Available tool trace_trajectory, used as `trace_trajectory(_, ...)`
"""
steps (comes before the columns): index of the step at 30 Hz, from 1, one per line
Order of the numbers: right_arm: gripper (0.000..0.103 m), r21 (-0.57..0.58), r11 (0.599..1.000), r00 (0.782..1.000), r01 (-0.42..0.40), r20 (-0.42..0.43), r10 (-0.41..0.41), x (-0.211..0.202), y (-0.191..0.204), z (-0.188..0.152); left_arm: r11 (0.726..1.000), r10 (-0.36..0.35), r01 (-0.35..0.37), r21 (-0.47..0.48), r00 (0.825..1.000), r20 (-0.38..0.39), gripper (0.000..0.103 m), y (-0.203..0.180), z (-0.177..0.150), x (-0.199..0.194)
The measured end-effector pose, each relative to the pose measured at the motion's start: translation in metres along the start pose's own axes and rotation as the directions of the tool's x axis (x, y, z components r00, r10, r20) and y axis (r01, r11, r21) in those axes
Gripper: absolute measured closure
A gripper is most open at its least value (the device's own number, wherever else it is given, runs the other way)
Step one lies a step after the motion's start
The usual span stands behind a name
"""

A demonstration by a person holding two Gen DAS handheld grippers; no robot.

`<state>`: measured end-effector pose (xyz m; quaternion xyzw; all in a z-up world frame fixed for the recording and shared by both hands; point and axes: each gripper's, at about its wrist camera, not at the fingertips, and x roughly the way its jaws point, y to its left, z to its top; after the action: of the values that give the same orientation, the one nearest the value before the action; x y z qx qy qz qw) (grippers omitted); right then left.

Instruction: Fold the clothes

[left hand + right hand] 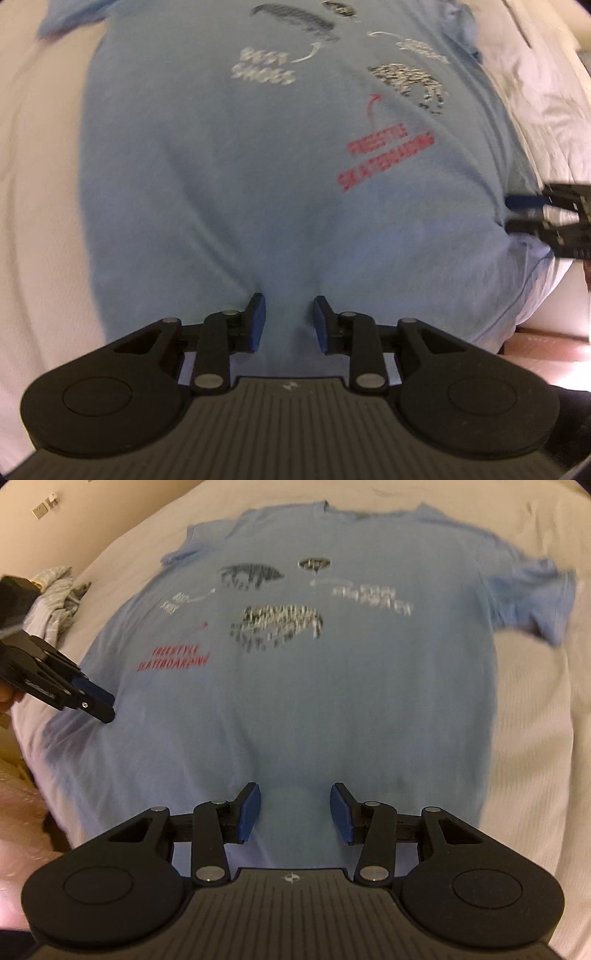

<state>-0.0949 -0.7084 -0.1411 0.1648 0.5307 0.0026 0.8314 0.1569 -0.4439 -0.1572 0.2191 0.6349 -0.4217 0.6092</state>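
The T-shirt (332,701) is light blue with grey, white and red prints; the bed (535,738) cover is white with fine ribs.

One light blue printed T-shirt (332,701) is lying spread on one white bedspread (535,757). Two grippers are hovering at its near hem: the left gripper (288,319) and the right gripper (295,808). One crumpled striped garment (55,602) is sitting at the far left.

My two tools, up close

Both my left tool (288,321) and right tool (295,810) are matte black, with blue pads (250,812), silver rivets and ribbed grey bodies.
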Motion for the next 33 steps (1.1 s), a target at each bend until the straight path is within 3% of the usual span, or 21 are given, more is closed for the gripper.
trace_trajectory(2,0.058,-0.004,1.000,1.000,-0.007,-0.028,0.007,-0.006,-0.006,-0.011,1.000,0.018,-0.019,-0.016,0.999,-0.032,0.086,0.005,-0.003,-0.005)
trace_trajectory(8,0.058,0.035,0.999,0.996,0.014,-0.089,-0.011,-0.025,-0.022,-0.033,0.996,0.087,-0.090,-0.025,0.992,-0.087,0.084,0.014,-0.005,-0.023)
trace_trajectory(12,0.056,0.084,0.996,0.999,0.021,-0.045,-0.018,-0.044,-0.023,-0.026,0.990,0.143,-0.143,0.009,0.989,-0.043,0.073,0.016,0.002,-0.045)
trace_trajectory(16,0.054,0.079,0.996,0.999,0.043,0.006,-0.043,-0.054,-0.011,-0.005,0.980,0.187,-0.187,0.065,0.982,0.012,0.072,0.021,0.016,-0.068)
trace_trajectory(21,0.054,0.073,0.995,0.995,0.062,0.074,-0.067,-0.051,0.024,0.035,0.959,0.225,-0.237,0.155,0.970,0.091,0.069,0.053,0.041,-0.096)
trace_trajectory(30,0.051,0.056,0.988,0.979,0.144,0.140,-0.150,-0.005,0.125,0.121,0.964,0.114,-0.159,0.212,0.971,0.209,0.064,0.158,0.107,-0.106)
trace_trajectory(33,0.049,0.109,0.981,0.976,0.158,0.132,-0.172,0.018,0.159,0.144,0.985,0.061,-0.098,0.144,0.969,0.241,0.060,0.187,0.123,-0.102)
